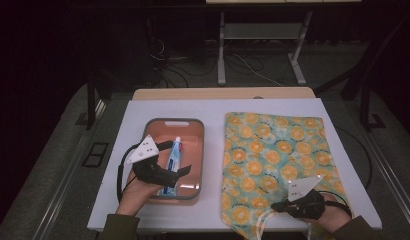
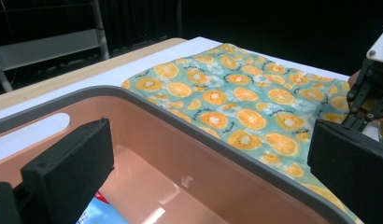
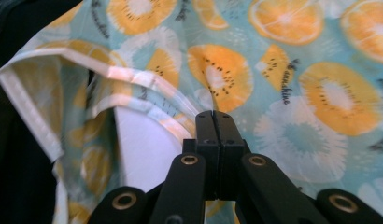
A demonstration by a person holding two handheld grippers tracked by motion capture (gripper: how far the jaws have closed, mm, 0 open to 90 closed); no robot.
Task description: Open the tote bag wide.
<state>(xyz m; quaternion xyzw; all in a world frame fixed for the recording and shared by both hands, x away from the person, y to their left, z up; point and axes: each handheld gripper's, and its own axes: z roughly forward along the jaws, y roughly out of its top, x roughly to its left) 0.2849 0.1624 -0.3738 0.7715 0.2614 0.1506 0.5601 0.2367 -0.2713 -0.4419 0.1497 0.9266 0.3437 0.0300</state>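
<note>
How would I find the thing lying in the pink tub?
Look at the white table, left half, where the pink tub with a grey rim sits beside the orange-slice cloth. Inside it lies a tube, white cap pointing away, blue and white with some red, the tub's one item on show.

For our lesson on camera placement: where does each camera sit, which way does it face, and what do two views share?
High view: above the table, looking forward and down; both forearms, left gripper, right gripper.
Left gripper view: on the left gripper over the tray, facing the bag; its open jaws.
Right gripper view: on the right gripper, shut on the bag's edge.
Shared: the bag shows in all three.
</note>
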